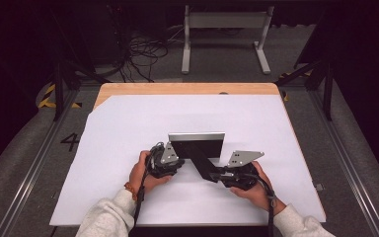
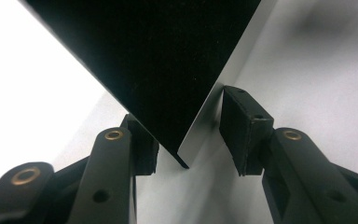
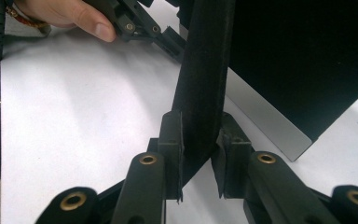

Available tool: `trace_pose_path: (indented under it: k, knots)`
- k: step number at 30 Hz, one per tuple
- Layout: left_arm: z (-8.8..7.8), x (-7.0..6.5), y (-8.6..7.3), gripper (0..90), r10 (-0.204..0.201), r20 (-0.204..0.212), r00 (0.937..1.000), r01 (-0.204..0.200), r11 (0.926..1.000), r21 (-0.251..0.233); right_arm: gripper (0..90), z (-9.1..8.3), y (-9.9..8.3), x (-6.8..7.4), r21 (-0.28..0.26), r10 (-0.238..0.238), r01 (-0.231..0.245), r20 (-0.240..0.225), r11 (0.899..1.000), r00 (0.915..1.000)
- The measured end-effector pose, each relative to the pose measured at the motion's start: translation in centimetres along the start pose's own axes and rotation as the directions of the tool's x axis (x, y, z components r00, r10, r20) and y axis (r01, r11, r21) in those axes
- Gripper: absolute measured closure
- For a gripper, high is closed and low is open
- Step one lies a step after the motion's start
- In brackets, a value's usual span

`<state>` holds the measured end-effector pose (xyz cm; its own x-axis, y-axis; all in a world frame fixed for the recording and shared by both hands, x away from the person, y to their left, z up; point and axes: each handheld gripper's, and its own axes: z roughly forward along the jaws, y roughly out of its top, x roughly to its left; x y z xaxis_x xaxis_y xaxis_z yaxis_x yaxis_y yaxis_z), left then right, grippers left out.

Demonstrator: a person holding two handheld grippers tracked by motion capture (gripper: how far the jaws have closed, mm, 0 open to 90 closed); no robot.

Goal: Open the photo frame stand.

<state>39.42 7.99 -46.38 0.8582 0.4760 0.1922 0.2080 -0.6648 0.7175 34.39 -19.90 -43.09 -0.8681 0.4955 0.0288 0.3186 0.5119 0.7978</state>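
The right tool (image 1: 216, 174) is closed on the black stand leg (image 1: 201, 162) of a picture frame (image 1: 197, 146); in the right gripper view its two jaws press against either side of that dark strip (image 3: 200, 93), which rises from between them toward the frame's black back (image 3: 303, 60). The left tool (image 1: 172, 159) sits at the frame's left near corner with its jaws apart: in the left gripper view the corner of the frame (image 2: 168, 70) points down into the gap, the left pad (image 2: 144, 151) looks to be against or just beside the black back, and the right pad (image 2: 240, 133) stands clear of the silver edge. The frame stands near the middle of the bench (image 1: 128, 128), which is covered by a white sheet, its silver top edge facing the far side and its black back toward the person. A person's left hand (image 1: 145, 173) and right hand (image 1: 256, 190) hold the tools from the near side, light sleeves showing at the near edge. Beyond the bench, a white metal stand (image 1: 224, 34) and loose cables (image 1: 145, 54) lie on the grey floor.
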Motion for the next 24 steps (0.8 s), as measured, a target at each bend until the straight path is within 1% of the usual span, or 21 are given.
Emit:
trace_pose_path:
  k: [5,9,14,18,24]
  knots:
    - [0.1,0.13,0.05,58.6,-0.002,-0.013,0.9999,0.002,1.0,0.001,76.1,0.1,-0.01,-0.03,0.003,0.001,-0.001,0.005,1.0,1.0]
    - [0.15,0.22,0.05,58.7,-0.006,-0.011,0.9999,0.006,1.0,0.0,76.2,0.05,0.03,-0.08,0.003,0.003,-0.003,0.017,1.0,0.9999]
    - [0.16,0.29,0.04,59.1,-0.006,-0.022,0.9997,0.006,1.0,0.002,76.6,0.0,-0.01,-0.2,0.003,0.005,-0.005,0.024,1.0,0.9997]
    - [0.16,0.3,0.04,58.9,-0.009,-0.036,0.9993,0.009,0.9999,0.005,77.1,0.06,-0.04,-0.2,0.005,0.005,-0.005,0.023,1.0,0.9997]
    - [0.17,0.33,0.03,58.7,-0.004,-0.044,0.999,0.005,1.0,0.005,77.6,0.14,-0.07,-0.15,0.008,0.002,-0.002,0.023,1.0,0.9997]
